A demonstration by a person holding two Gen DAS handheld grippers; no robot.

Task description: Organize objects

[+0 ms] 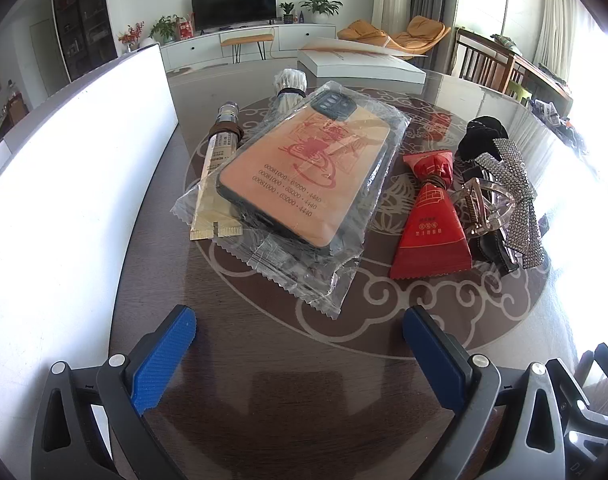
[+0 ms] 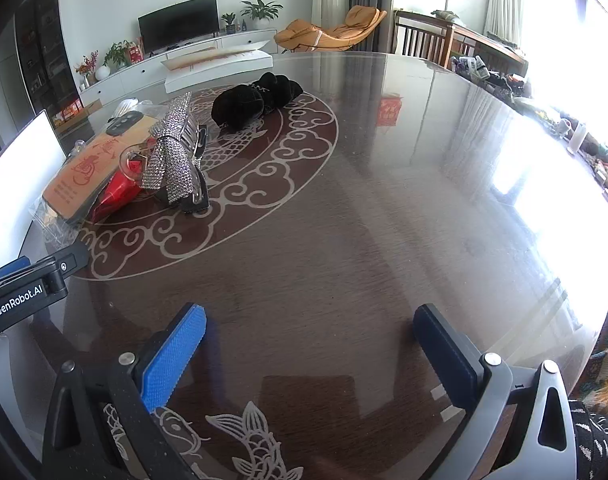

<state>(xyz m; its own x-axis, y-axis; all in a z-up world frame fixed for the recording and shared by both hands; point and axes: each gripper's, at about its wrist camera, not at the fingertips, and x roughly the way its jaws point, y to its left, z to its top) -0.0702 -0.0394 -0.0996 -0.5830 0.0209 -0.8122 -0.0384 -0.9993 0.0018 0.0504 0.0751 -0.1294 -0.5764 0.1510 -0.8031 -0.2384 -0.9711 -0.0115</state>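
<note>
The bench (image 2: 344, 240) is dark wood under glass with a cloud-pattern inlay. On it lie a wrapped phone case (image 1: 299, 176), a red packet (image 1: 428, 224), hair clips (image 1: 500, 200), a black scrunchie (image 2: 255, 100) and a white box (image 1: 364, 64).

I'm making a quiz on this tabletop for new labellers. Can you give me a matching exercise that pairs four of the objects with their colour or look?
Things:
1. phone case
2. twisted packet
3. scrunchie
4. bow

Looks:
A. black and fuzzy
B. covered in sparkling stones
C. orange, sealed in clear plastic
D. red, tied at the neck

Pairs: 1-C, 2-D, 3-A, 4-B
</note>
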